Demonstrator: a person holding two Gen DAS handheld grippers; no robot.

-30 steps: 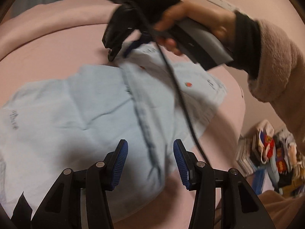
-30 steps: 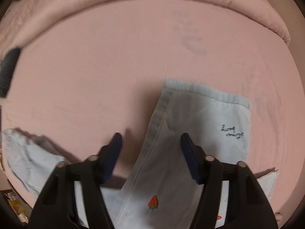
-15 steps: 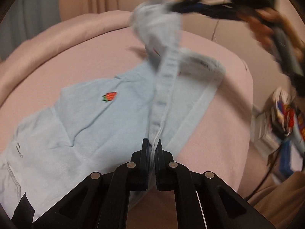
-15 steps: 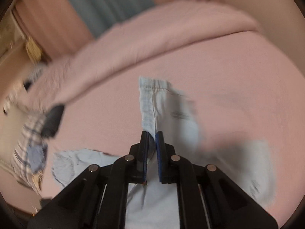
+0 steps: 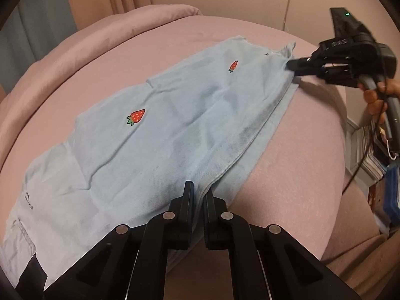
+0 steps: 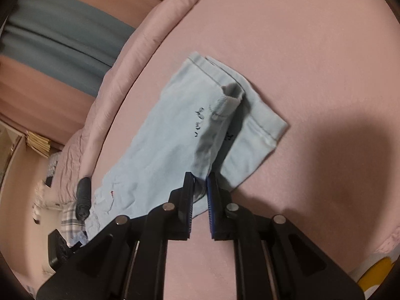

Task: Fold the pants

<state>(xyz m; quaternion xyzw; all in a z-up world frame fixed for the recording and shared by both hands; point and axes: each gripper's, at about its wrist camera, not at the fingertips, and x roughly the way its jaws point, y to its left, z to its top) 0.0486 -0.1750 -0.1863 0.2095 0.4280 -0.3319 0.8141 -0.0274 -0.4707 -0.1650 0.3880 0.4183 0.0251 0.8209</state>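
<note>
Light blue pants (image 5: 175,135) with red strawberry patches lie lengthwise on the pink bed (image 5: 300,150), one leg laid over the other. My left gripper (image 5: 198,195) is shut on the pants' near edge. My right gripper (image 5: 291,65) shows in the left wrist view at the far right, shut on the far corner of the pants. In the right wrist view the right gripper (image 6: 201,182) pinches the pants (image 6: 162,150) at their edge, and the leg hems lie beyond it.
The bed's rolled pink duvet (image 5: 100,40) runs along the far side. The bed edge drops off at the right, with stacked books and clutter (image 5: 380,155) on the floor. A cable hangs from the right gripper's handle.
Both grippers closed on the pants, lifted one leg and carried it over the other. The pants now lie flat and stretched between the two grippers.
</note>
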